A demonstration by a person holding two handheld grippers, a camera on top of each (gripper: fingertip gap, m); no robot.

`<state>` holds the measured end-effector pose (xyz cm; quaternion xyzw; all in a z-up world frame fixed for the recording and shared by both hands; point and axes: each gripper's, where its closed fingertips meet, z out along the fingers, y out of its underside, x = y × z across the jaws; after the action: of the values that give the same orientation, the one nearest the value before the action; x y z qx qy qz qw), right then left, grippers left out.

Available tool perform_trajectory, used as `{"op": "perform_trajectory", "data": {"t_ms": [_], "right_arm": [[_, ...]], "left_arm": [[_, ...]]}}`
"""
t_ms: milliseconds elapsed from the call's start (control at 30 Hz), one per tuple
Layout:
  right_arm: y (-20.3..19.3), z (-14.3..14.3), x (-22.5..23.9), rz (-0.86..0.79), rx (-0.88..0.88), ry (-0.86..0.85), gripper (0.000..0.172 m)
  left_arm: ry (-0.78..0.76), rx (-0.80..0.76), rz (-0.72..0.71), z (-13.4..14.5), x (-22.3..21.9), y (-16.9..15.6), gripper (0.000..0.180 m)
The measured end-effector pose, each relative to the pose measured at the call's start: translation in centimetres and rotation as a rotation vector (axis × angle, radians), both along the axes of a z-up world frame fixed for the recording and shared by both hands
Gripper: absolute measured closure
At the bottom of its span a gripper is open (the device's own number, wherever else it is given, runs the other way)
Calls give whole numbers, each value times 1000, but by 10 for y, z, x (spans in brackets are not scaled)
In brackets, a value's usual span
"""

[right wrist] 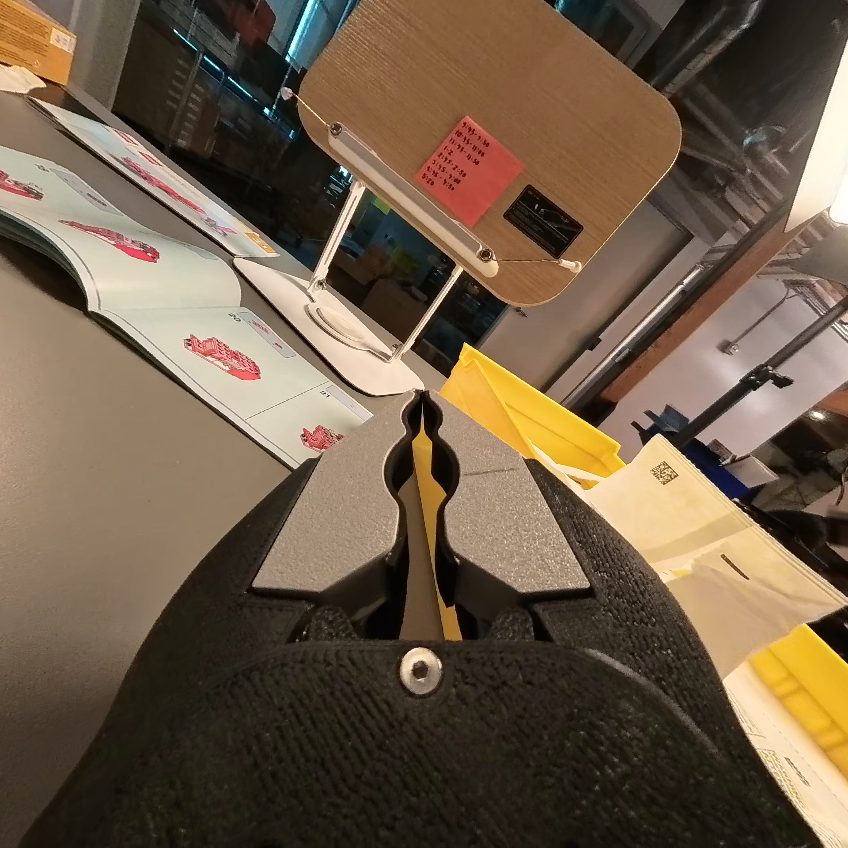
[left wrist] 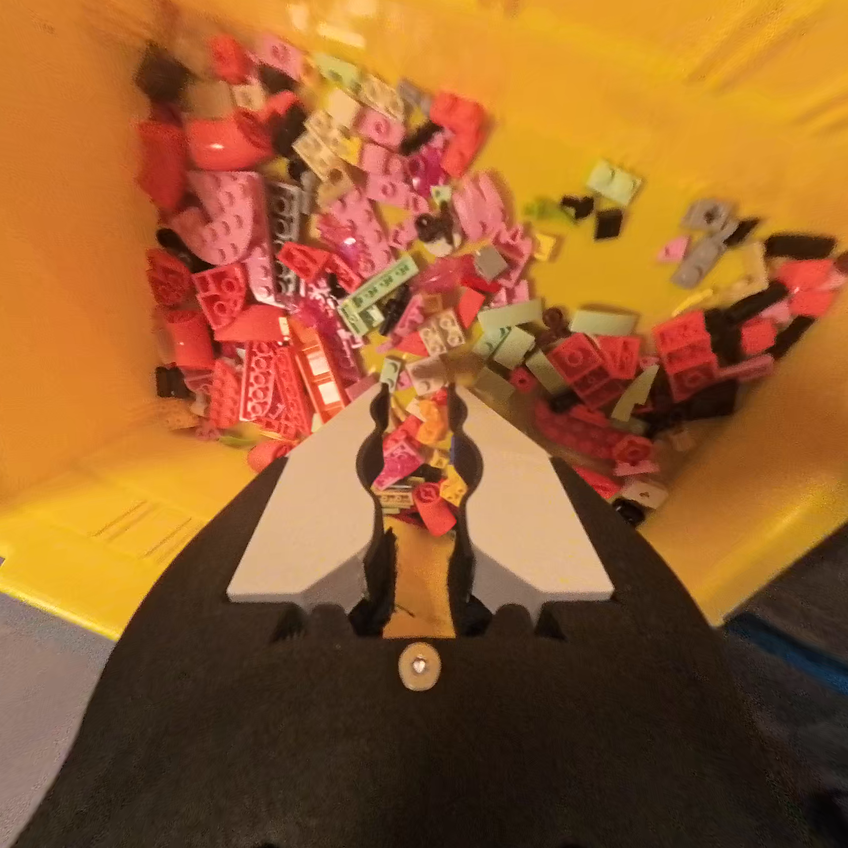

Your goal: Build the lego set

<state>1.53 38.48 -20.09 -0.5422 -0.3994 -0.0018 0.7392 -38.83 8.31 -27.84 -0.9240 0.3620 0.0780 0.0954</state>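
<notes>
Left gripper [left wrist: 418, 394] inside yellow plastic bin [left wrist: 69, 275], fingertips narrowly apart, hovering over heap of small red, pink, mint and black plastic building bricks [left wrist: 293, 284]; whether pads pinch one, cannot tell: picture blurred. Bricks likely light, rigid, slick, easily scattered; safest grip across flat opposite sides. Right gripper [right wrist: 422, 392] jaws together, empty, above grey tabletop [right wrist: 92, 459] near open instruction booklet [right wrist: 183, 321].

We see the brick pile [left wrist: 348, 257] in the yellow bin [left wrist: 78, 229] smeared by blur; whether the left gripper [left wrist: 418, 390] pinches any brick there, we cannot tell. Beside the bin, a booklet [right wrist: 137, 293] runs off-frame.
</notes>
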Motion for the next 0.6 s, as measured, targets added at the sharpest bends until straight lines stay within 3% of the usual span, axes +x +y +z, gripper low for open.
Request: {"op": "perform_trajectory", "data": {"t_ms": [167, 367, 467, 600], "right_arm": [[0, 0, 0, 5, -2, 5, 172], [-1, 0, -1, 13, -1, 1, 172], [-3, 2, -3, 32, -1, 21, 172], [-4, 3, -3, 44, -2, 30, 172]], "left_arm": [[-123, -170, 77, 13, 0, -22, 147], [16, -230, 97, 2, -22, -35, 136], [-25, -201, 60, -3, -12, -28, 179], [18, -220, 44, -11, -16, -28, 180]]}}
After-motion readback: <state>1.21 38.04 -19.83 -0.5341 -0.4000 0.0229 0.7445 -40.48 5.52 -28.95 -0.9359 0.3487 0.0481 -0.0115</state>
